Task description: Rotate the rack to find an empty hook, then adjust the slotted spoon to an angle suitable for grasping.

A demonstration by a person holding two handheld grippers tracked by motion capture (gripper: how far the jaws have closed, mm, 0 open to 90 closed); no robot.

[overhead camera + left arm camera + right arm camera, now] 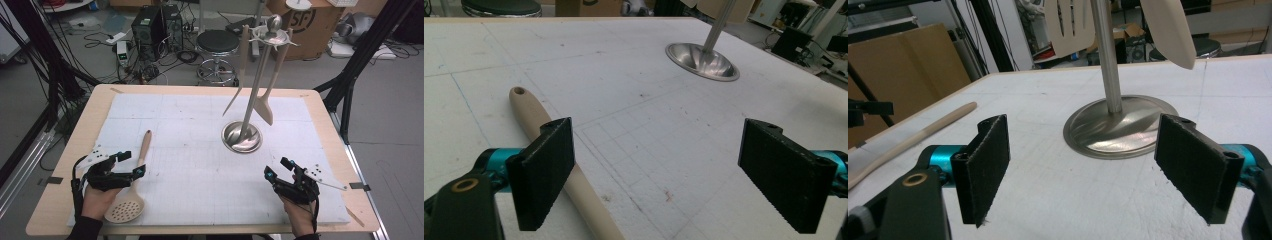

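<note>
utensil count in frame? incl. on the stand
3. Skimmer lies flat on the mat by the left gripper. Two more hang on the stand: one on its left side, a spatula on its right. Others could be hidden behind.

Lab: cable tangle (150, 65), electronics boxes (156, 26), cardboard box (305, 25), stool (218, 45).
</note>
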